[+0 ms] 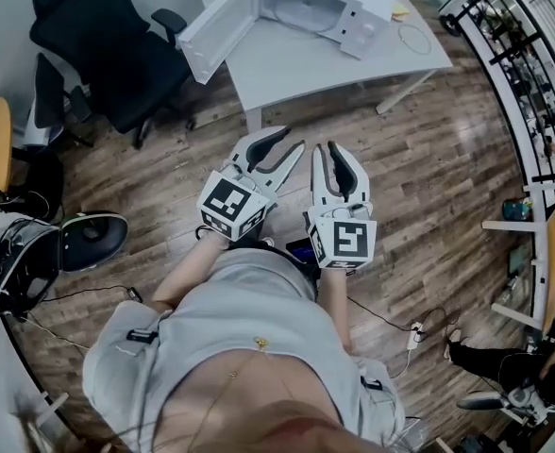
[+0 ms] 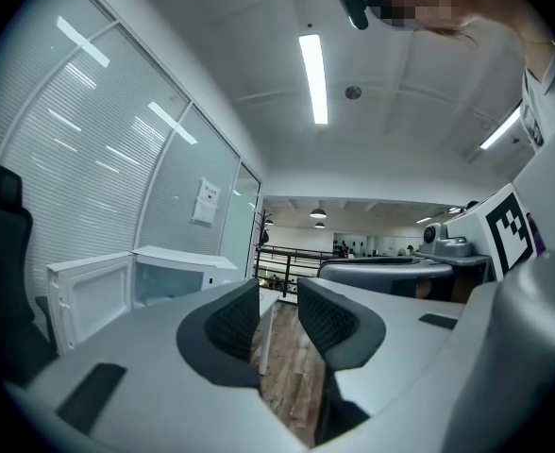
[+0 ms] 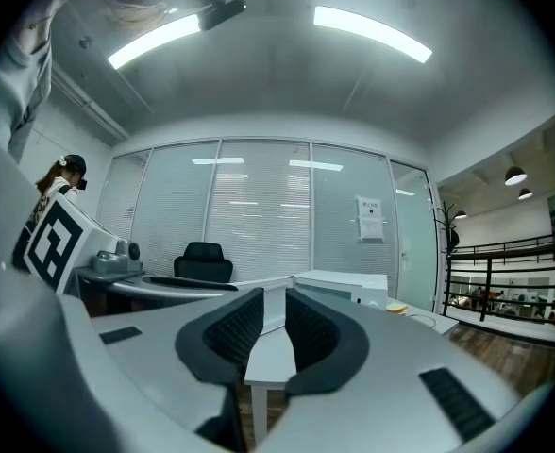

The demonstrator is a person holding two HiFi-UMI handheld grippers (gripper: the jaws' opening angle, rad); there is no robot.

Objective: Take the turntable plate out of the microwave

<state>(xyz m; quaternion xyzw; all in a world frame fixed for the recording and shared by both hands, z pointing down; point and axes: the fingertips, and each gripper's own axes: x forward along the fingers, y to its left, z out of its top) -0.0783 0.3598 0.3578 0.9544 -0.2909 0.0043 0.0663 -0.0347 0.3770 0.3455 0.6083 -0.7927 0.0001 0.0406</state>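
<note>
A white microwave (image 1: 320, 8) stands on a white table (image 1: 306, 64) ahead of me, its door (image 1: 219, 26) swung open to the left. Inside its cavity lies the pale round turntable plate (image 1: 301, 13). Both grippers are held level over the wooden floor, well short of the table. My left gripper (image 1: 292, 142) and right gripper (image 1: 327, 149) each have their jaws a little apart, with nothing between them. The left gripper view (image 2: 277, 317) shows the microwave (image 2: 169, 276) and its open door (image 2: 89, 298) far off. In the right gripper view (image 3: 275, 327) the microwave (image 3: 345, 286) is behind the table edge (image 3: 276, 366).
A black office chair (image 1: 108, 45) stands left of the table. A black railing with shelves (image 1: 523, 74) runs along the right. On the floor are a round dark bag (image 1: 89, 239) at left and cables (image 1: 410, 333) at right. A yellow item (image 1: 400, 11) lies on the table.
</note>
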